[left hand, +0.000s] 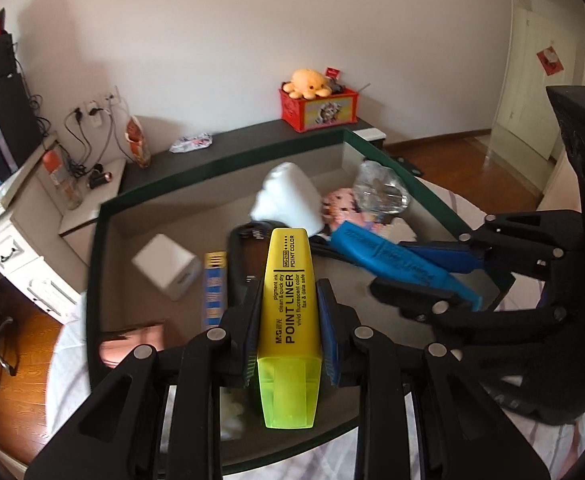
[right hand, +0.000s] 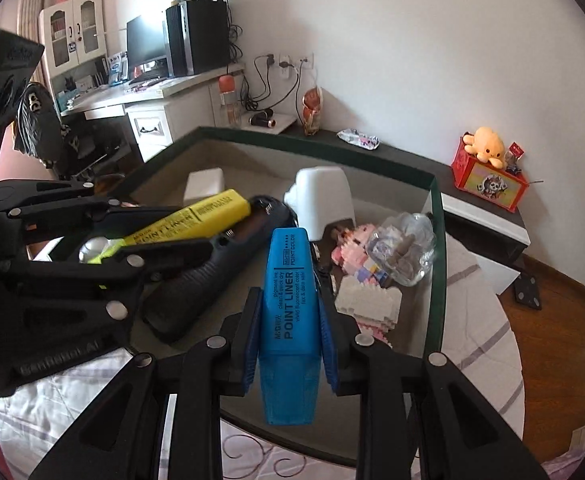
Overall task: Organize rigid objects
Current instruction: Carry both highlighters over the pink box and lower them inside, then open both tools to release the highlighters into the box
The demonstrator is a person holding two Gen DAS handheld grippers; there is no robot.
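My left hand-held gripper (left hand: 288,320) clamps the yellow highlighter (left hand: 288,304), my right hand-held gripper (right hand: 288,320) the blue highlighter (right hand: 290,300) — both above the green-rimmed box (left hand: 228,164). Light, stiff, slick plastic; I'd grip mid-barrel.

red crate (left hand: 319,109) on ledge | orange plush (left hand: 307,83) in crate | monitor (right hand: 146,47) on desk

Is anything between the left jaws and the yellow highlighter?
No. The left gripper is already shut on the yellow highlighter, pads against both its sides, with nothing visible between them.
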